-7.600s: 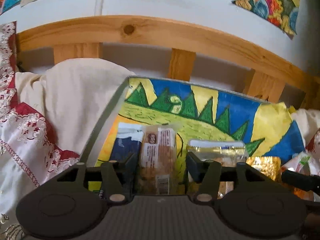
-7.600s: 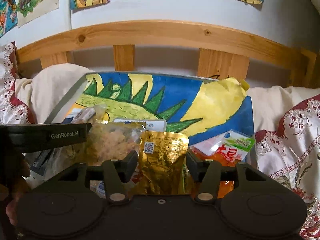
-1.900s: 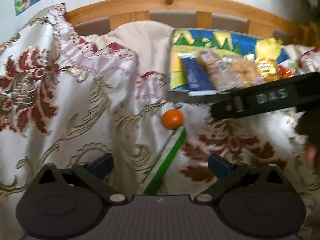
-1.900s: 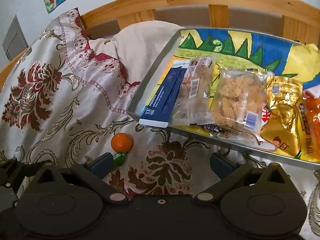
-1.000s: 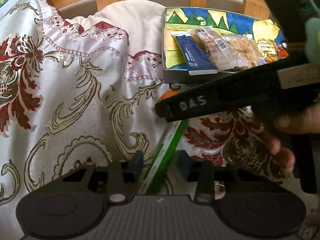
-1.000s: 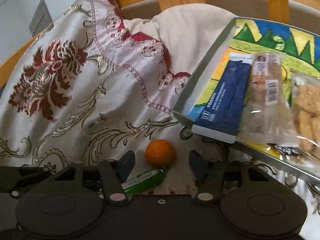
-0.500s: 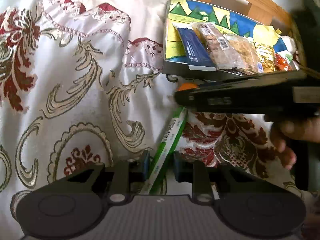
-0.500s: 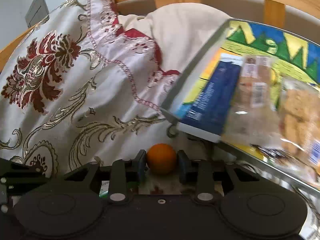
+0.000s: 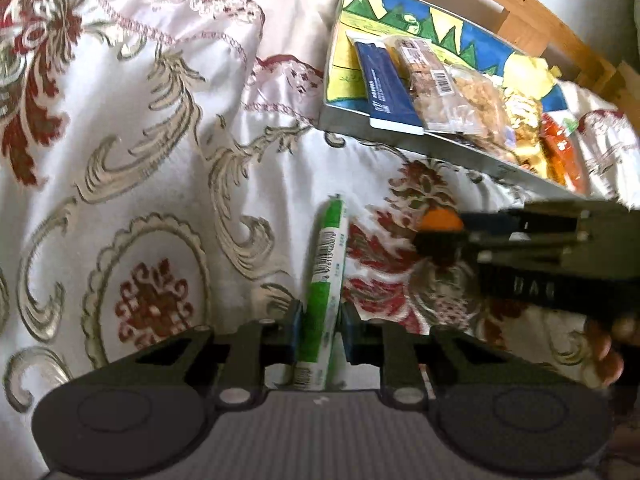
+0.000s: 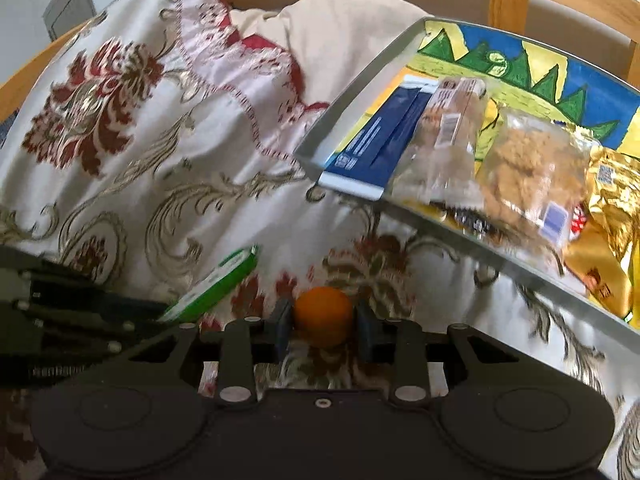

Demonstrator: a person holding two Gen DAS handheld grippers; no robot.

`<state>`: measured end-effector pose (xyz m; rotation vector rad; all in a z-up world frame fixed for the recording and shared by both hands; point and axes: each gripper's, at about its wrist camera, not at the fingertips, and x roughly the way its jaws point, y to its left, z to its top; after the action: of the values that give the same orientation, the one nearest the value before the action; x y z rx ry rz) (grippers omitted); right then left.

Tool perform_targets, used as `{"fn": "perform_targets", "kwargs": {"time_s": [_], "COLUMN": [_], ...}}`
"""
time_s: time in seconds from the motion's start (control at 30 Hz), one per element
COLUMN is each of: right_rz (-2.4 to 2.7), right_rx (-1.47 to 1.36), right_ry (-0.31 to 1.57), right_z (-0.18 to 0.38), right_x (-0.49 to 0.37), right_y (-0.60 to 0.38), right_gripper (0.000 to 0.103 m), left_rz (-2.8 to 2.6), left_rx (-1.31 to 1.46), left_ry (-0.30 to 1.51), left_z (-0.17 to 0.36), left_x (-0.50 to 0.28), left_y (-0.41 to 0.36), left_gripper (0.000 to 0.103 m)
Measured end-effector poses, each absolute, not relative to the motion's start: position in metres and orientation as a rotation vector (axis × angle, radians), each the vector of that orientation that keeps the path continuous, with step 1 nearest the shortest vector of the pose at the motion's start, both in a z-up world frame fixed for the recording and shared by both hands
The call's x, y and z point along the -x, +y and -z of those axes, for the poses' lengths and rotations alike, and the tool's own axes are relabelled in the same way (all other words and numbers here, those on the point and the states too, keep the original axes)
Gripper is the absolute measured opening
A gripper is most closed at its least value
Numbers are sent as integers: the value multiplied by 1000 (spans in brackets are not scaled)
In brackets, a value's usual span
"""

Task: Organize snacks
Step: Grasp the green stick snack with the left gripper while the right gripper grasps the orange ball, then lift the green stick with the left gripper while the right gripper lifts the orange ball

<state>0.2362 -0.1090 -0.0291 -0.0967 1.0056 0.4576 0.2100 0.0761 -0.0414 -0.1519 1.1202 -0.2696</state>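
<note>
My left hand-held gripper (image 9: 319, 334) is closing its jaws on the green-and-white snack stick (image 9: 325, 280) lying on the bedspread (image 9: 140, 160), pads at its sides near its lower end, so I can lift it lengthwise. My right hand-held gripper (image 10: 322, 326) clamps the small orange ball (image 10: 323, 315) across its middle. Beyond both, the painted tray (image 10: 348, 112) holds the other packets in a row, probably where these two belong.

Both wrist views look steeply down, close over the bedspread (image 9: 168, 128), sharing the tray (image 10: 340, 120).
</note>
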Motion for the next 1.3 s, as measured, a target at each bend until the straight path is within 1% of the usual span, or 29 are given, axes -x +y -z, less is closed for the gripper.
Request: {"fn": "perform_targets", "kwargs": {"time_s": [0.1,0.2,0.33,0.6,0.67,0.8,0.93,1.3], "right_rz": [-445,-436,-449,-475,-480,-494,-517,-524], "right_rx": [89,88,143,169,171,155,156,150], "right_ry": [1046,1085,1063,1032,1029,1027,1021,1014], "right_z": [27,28,29,36,36,36,35,37], "right_x": [-224,-210,-198,-196,-197,-198,-196,-195], "right_y": [-111,-112,-108,-110,-110,-110,-108,-110], "right_gripper": [36,36,36,36,36,36,36,36], "left_rz": [276,251,252,236,232,231,266,295], "left_rx": [191,172,140,66,42,44,119,196], "left_ry": [1124,1100,1090,1073,1065,1061,1079,1070], "left_z": [42,46,47,48,47,46,44,45], "left_x": [-209,-211,-212,-209,-207,-203,-202,-201], "left_y": [77,76,72,64,60,57,60,61], "left_gripper": [22,24,25,25,24,19,18,18]}}
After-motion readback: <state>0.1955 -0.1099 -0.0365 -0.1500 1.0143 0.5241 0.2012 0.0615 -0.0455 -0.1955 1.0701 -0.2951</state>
